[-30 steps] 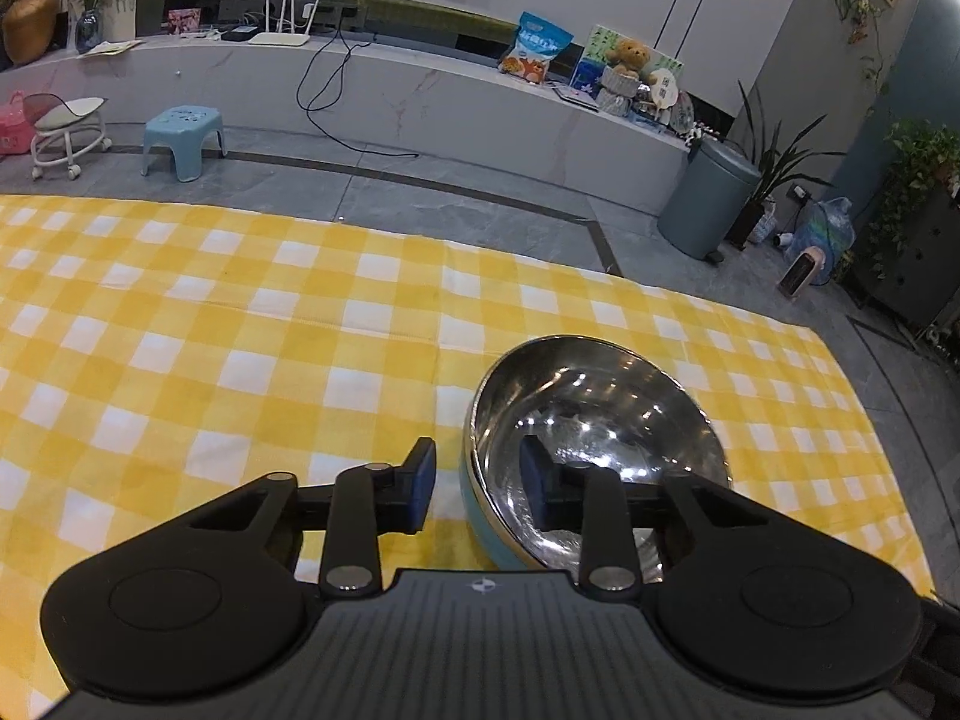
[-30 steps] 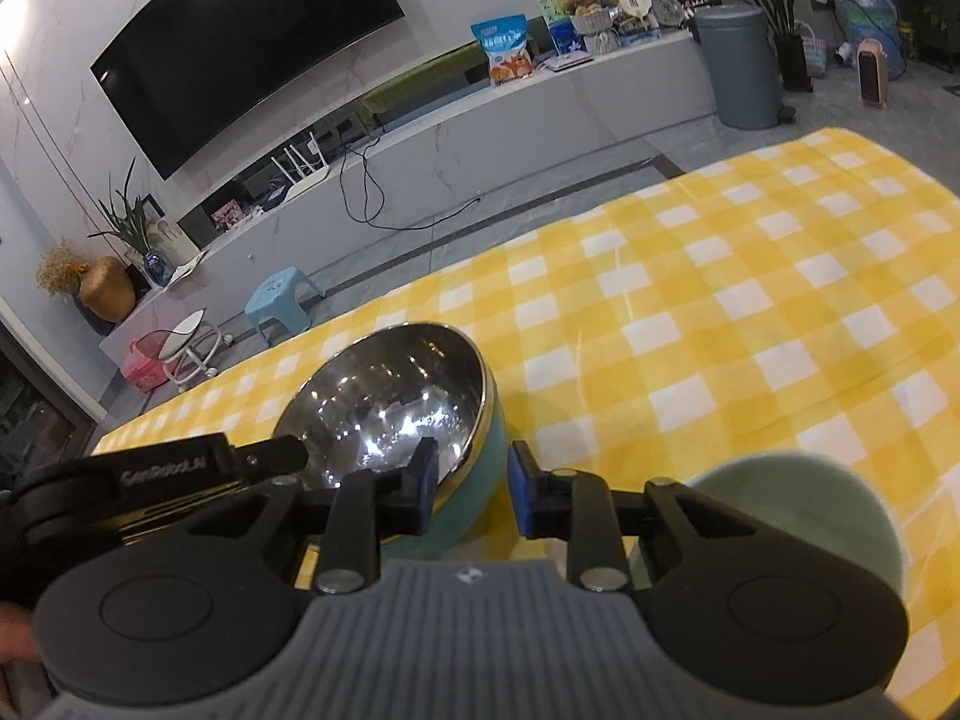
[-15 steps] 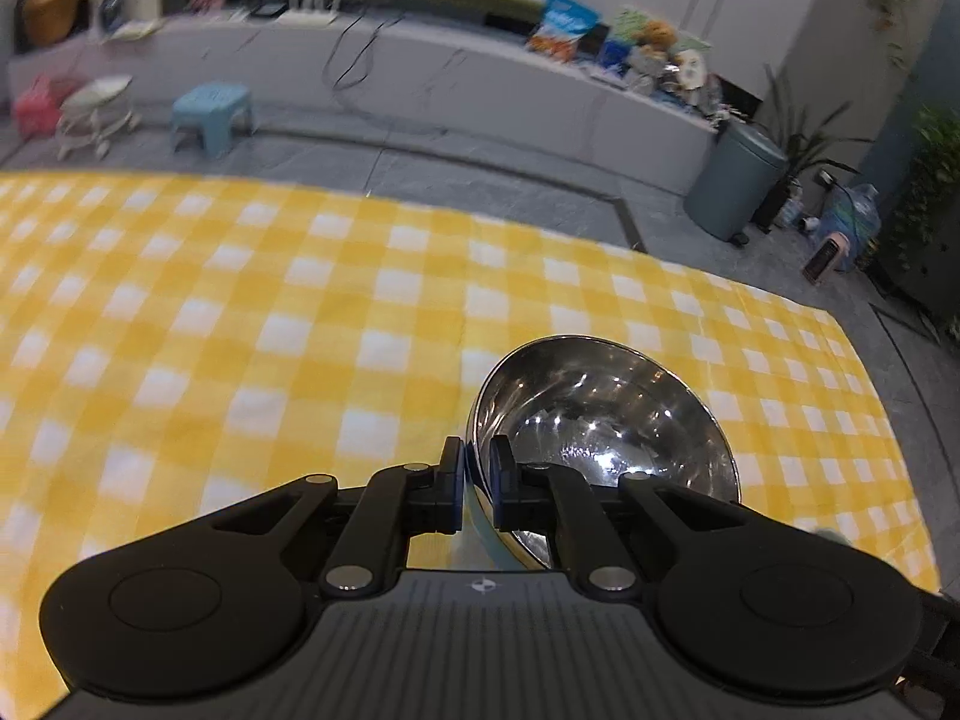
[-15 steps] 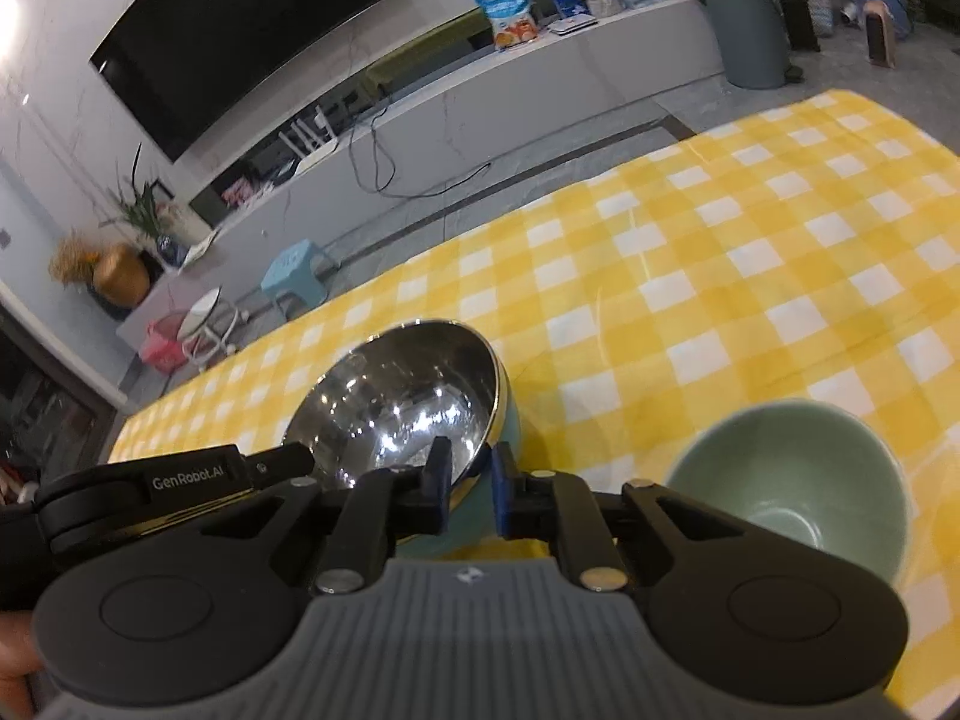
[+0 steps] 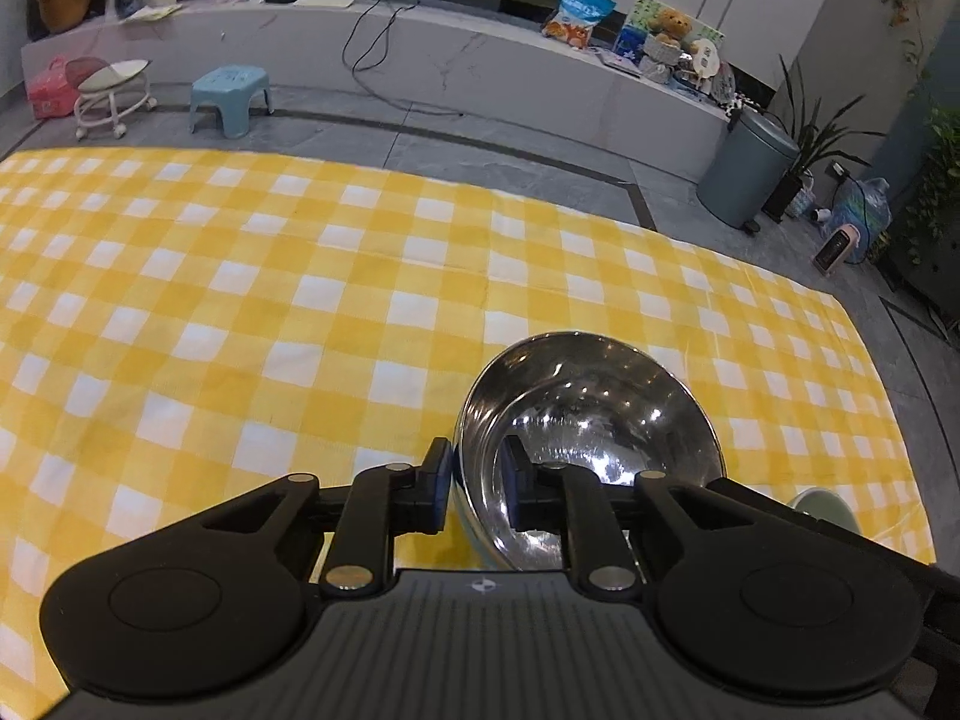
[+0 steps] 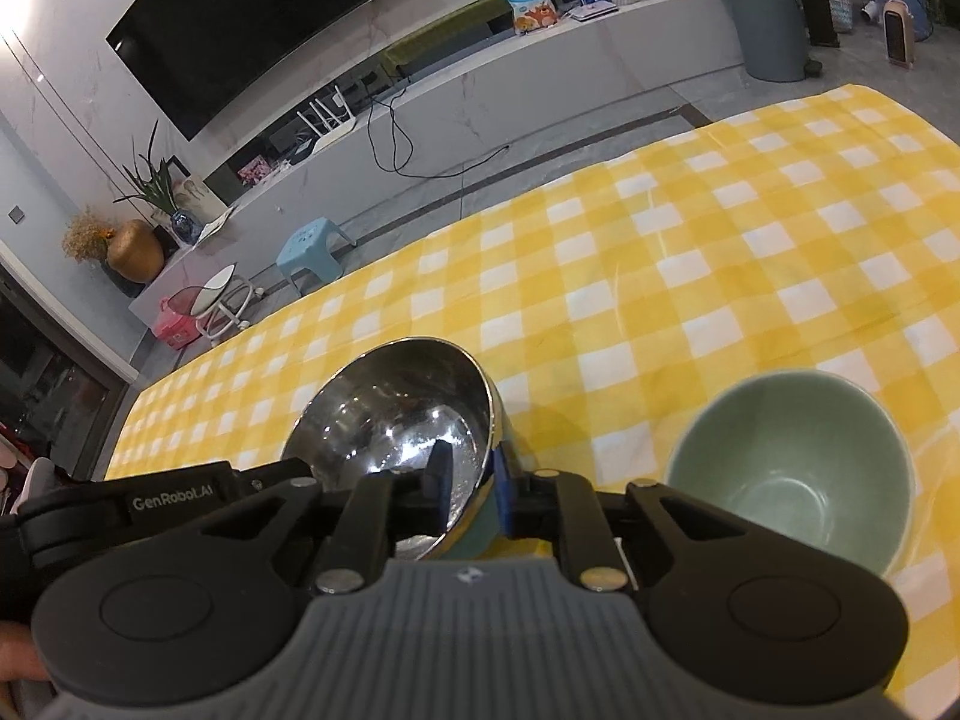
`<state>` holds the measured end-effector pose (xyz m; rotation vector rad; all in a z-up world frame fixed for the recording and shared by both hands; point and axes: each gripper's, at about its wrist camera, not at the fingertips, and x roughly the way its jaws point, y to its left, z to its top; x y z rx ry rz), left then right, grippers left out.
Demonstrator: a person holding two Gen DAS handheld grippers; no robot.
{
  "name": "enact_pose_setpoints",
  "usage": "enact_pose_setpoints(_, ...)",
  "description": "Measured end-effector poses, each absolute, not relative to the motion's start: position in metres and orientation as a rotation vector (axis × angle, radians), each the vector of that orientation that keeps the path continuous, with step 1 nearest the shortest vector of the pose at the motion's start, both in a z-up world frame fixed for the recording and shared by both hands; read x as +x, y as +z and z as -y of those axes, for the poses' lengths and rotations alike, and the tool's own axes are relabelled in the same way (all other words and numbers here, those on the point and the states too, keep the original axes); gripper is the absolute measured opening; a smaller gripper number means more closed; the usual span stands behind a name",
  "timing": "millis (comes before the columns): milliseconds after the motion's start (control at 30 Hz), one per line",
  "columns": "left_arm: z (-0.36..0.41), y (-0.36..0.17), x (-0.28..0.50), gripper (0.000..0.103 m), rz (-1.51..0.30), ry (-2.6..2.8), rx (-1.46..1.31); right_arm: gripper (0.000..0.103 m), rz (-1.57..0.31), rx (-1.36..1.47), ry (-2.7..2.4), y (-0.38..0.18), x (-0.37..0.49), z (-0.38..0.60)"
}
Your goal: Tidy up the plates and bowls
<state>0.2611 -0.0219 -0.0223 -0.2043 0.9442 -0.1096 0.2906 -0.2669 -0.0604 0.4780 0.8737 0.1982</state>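
A shiny steel bowl [image 5: 591, 420] with a teal outer wall is held tilted above the yellow checked tablecloth [image 5: 300, 312]. My left gripper [image 5: 477, 489] is shut on its left rim, one finger inside and one outside. My right gripper [image 6: 471, 489] is shut on the opposite rim of the same steel bowl [image 6: 390, 420]. A pale green ceramic bowl [image 6: 792, 474] stands upright on the cloth to the right of the steel bowl; its edge shows in the left wrist view [image 5: 825, 507].
The tablecloth [image 6: 690, 276] covers the whole table. Beyond the far edge are a grey floor, a blue stool [image 5: 231, 99], a grey bin [image 5: 747, 180] and a long low white counter [image 5: 480, 66].
Both grippers closed on the steel bowl's rim from opposite sides. The bowl now sits tilted and higher in both views, and the green bowl is more fully visible.
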Motion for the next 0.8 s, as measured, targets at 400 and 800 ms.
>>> enact_pose_setpoints(400,0.030,-0.025,0.261,0.006,-0.937,-0.099,-0.124,0.006,-0.892,0.487,0.161,-0.063,0.293,0.269)
enact_pose_setpoints(800,0.021,0.024,0.216,0.006,-0.848,-0.055,-0.160,0.003,-0.815,0.513,0.169,-0.021,0.258,0.267)
